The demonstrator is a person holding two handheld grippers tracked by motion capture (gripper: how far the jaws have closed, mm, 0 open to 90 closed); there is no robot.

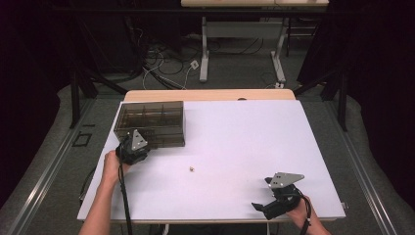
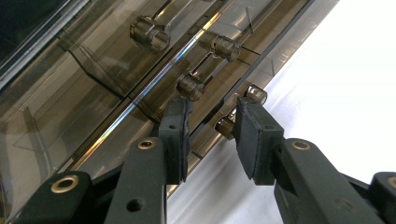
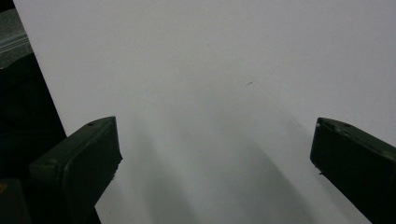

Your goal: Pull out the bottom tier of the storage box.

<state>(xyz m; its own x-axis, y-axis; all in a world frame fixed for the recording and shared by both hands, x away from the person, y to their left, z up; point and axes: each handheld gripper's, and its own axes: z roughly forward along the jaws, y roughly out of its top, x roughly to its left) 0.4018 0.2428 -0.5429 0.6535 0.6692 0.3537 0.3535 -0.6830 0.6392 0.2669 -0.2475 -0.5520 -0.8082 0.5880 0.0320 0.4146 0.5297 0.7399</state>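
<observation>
A smoky see-through compartment box (image 1: 151, 122) stands at the table's back left. My left gripper (image 1: 141, 146) is at the box's near edge, held by a hand. In the left gripper view its jaws (image 2: 212, 105) straddle the box's (image 2: 93, 84) rim, where small cylindrical clasp or hinge knuckles (image 2: 190, 86) stick out. A visible gap lies between the pads, and I cannot make out any pressing. My right gripper (image 1: 262, 193) rests low near the table's front right corner, wide open (image 3: 215, 144) over bare white surface.
A tiny pale object (image 1: 192, 169) lies alone near the middle of the white tabletop (image 1: 244, 137). The table's front edge runs just behind the right hand. Beyond the far edge are cables and another table's legs on the floor.
</observation>
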